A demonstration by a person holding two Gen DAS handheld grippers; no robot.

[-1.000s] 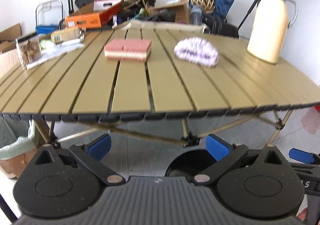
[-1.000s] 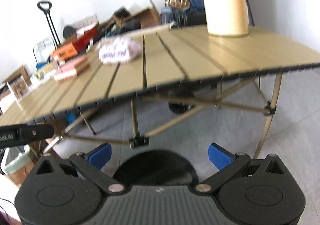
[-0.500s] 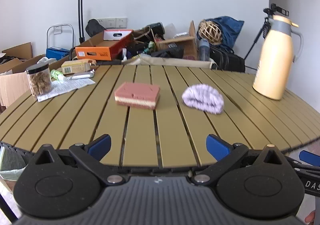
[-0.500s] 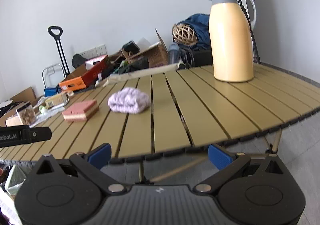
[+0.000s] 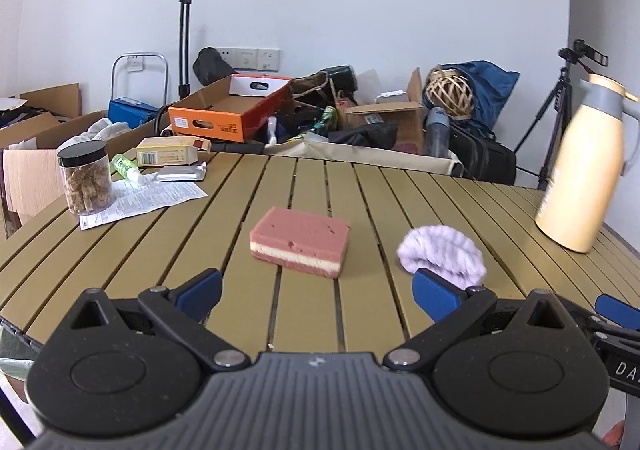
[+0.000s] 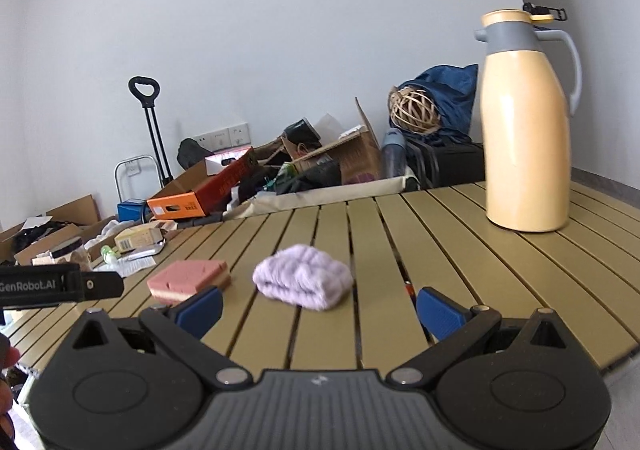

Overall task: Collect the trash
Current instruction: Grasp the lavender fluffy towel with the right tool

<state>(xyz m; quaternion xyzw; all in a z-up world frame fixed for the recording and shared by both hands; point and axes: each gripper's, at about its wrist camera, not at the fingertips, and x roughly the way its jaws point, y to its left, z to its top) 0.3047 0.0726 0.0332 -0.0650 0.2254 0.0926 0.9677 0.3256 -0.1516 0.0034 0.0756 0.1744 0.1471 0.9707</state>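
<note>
Presently, item by item. Left gripper (image 5: 318,296): hovering over the near edge of the slatted table (image 5: 160,250), blue fingertips spread wide, grasping nothing. Right gripper (image 6: 320,308): likewise hanging above the near edge, released, nothing lying between its fingers.

Pink sponge (image 5: 300,246): lying flat near the table's middle, a pale layer running through it, sitting straight ahead of the left gripper and apart from it. Lilac cloth (image 6: 304,282): bunched in a soft heap just to the right of the sponge, not touching it, resting ahead of the right gripper between its fingertips in that view.

Cream jug (image 6: 524,138): standing upright at the far right of the table, grey collar and handle showing, well apart from the cloth.

Far left corner: a clear jar (image 5: 85,178) with a black lid, sitting on a printed paper sheet (image 5: 148,200); a small green bottle (image 5: 125,167) and a foil pack (image 5: 182,173) lying beside it; a yellow carton (image 5: 168,156) behind them.

Behind the table: an orange box (image 5: 228,114), cardboard boxes and bags piling against the wall.
</note>
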